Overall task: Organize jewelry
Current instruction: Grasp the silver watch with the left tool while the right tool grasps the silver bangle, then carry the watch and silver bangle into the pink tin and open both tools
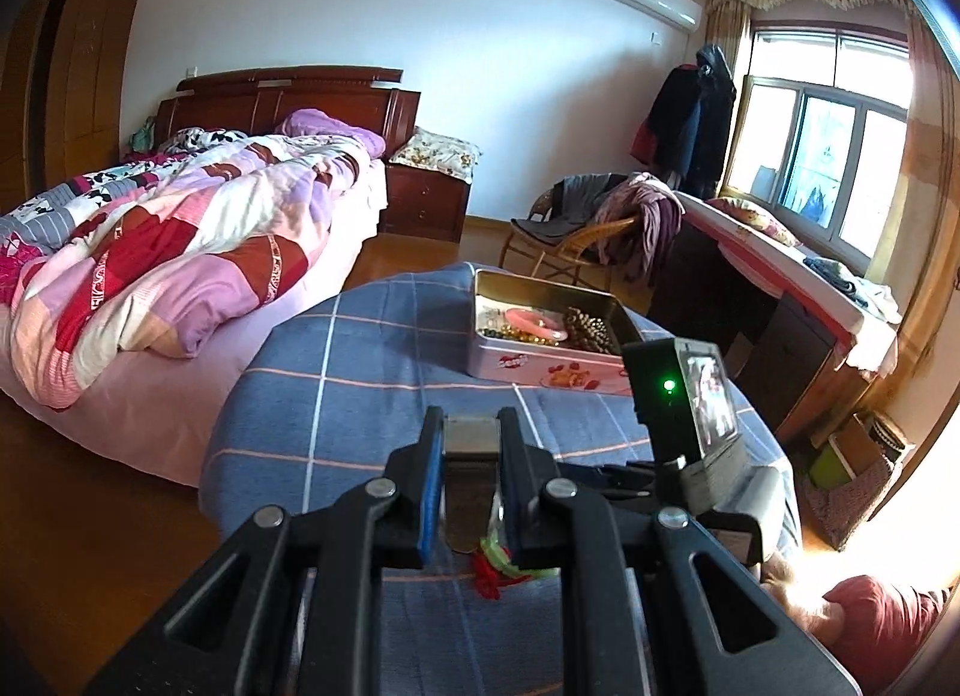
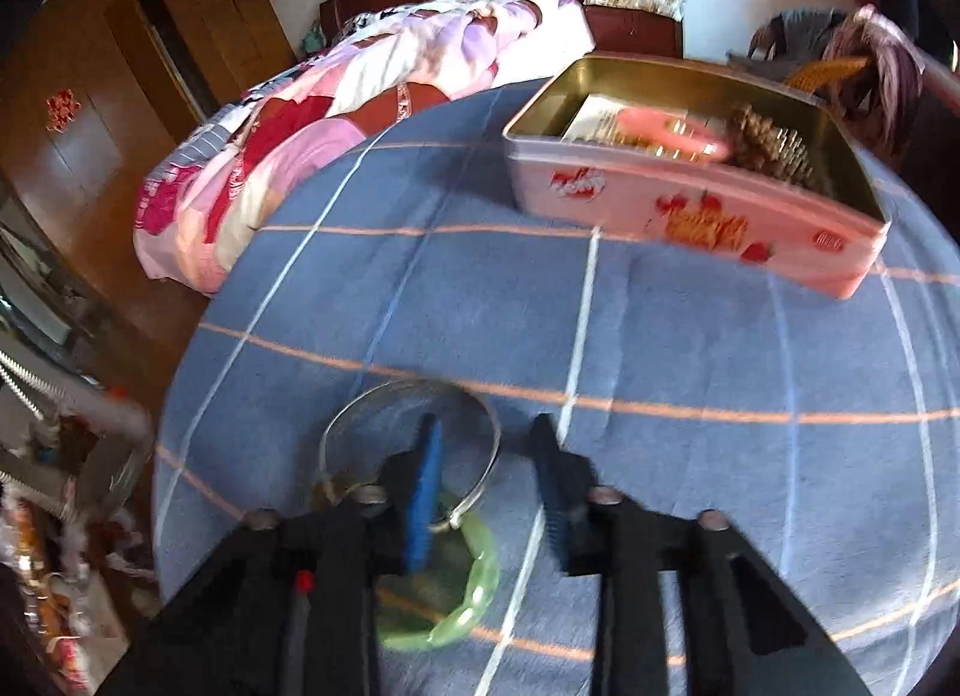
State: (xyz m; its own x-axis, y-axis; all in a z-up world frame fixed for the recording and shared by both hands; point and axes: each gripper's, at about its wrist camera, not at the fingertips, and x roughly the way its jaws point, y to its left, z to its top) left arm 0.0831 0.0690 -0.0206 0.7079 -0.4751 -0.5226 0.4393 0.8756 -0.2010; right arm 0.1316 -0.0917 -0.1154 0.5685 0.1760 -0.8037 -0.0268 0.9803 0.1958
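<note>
A thin silver hoop (image 2: 497, 444) is lying flat on the blue checked cloth (image 2: 660, 336), at the near left of the right wrist view, overlapping a green bangle (image 2: 480, 576) that is sitting nearer still. The right gripper (image 2: 486, 426) is pointing steeply down over them with its jaws standing moderately apart and nothing pressed between them. Its blue pad (image 2: 423, 492) is showing inside the hoop's outline, and the hoop's right rim is running through the gap, though blur is making contact impossible to judge. Being round, the hoop has no long axis, so only that rim crossing the gap seems to matter for a pinch, and this hand is clearly the nearer.

The open tin (image 2: 690, 216), already holding beads and a pink bangle, is waiting at the far right. The left gripper (image 1: 471, 420) is clamping narrowly on a flat charm (image 1: 471, 492) with a red and green tassel, hovering above the cloth. A bed (image 1: 150, 252) is standing beyond, to the left.
</note>
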